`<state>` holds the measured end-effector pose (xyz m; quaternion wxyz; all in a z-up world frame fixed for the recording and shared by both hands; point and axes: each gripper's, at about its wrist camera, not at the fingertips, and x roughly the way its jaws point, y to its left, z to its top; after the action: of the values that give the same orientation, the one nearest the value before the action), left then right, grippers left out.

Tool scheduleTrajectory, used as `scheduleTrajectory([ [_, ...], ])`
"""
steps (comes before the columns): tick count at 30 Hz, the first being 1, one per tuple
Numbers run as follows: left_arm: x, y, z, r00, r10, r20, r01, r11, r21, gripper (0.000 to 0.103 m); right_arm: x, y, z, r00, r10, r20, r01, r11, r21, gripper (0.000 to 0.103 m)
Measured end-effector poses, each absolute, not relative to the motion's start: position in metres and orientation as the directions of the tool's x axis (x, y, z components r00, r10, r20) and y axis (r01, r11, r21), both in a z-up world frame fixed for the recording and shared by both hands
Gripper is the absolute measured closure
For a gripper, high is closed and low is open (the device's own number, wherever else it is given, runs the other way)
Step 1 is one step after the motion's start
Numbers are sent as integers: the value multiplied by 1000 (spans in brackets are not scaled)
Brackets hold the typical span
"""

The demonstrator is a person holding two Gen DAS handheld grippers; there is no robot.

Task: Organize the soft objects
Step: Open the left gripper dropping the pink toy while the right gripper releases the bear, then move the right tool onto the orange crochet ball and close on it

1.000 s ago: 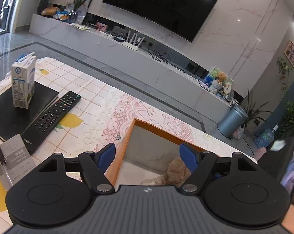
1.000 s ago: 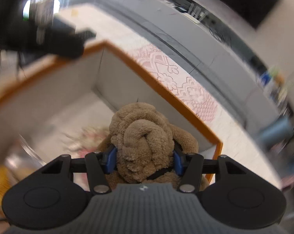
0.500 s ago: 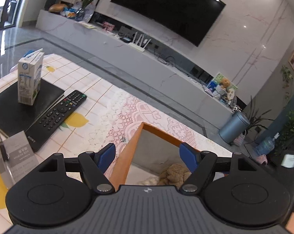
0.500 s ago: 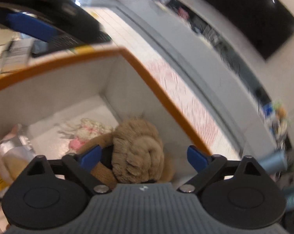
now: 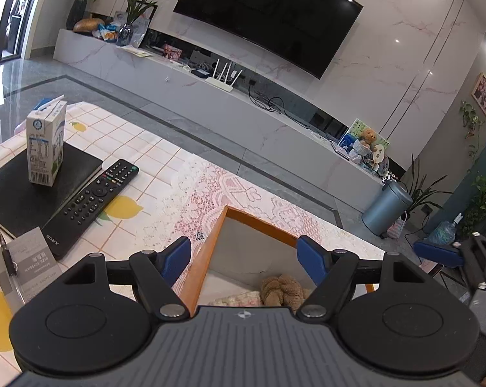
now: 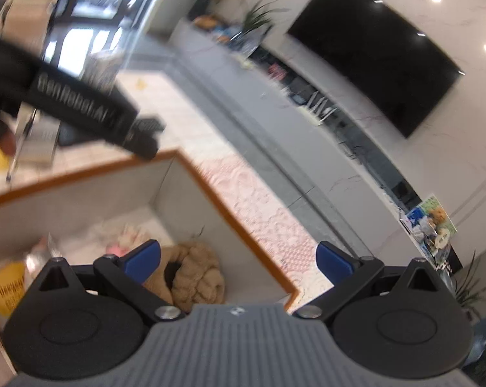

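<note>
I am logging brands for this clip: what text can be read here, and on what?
"SONY": black remote control, near end.
"GenRobot.AI", last letters blurred: left gripper body, right wrist view.
Milk carton, grey card, yellow packet: print too small or blurred.

brown plush toy (image 6: pixel 191 274); orange-rimmed box (image 6: pixel 230 206); lemon-print tablecloth (image 5: pixel 123 208)

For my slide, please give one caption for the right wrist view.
Open right claw above the orange-rimmed box holding the brown plush toy.
</note>
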<state>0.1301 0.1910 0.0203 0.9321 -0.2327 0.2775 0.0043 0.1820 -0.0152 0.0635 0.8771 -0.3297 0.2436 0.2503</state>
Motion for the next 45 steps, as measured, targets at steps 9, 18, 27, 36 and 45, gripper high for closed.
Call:
scheduleTrajectory([
  [9, 125, 175, 35, 852, -113, -511, -110, 916, -385, 15, 178, -46, 91, 789, 281, -547, -507, 801, -320, 3],
  [18, 93, 142, 78, 882, -194, -429, 18, 925, -380, 15, 157, -105, 135, 850, 218, -480, -376, 889, -262, 3],
  [27, 58, 64, 111, 898, -175, -403, 102, 975, -196, 15, 141, -179, 160, 863, 161, -478, -286, 937, -202, 3],
  [36, 46, -41, 101, 811, -310, -497, 274, 951, -147, 15, 126, -283, 148, 848, 68, -526, -103, 994, -38, 3],
  [45, 63, -128, 50, 727, -282, -626, 352, 936, -13, 15, 116, -368, 38, 722, -7, -692, 3, 1000, -8, 5],
])
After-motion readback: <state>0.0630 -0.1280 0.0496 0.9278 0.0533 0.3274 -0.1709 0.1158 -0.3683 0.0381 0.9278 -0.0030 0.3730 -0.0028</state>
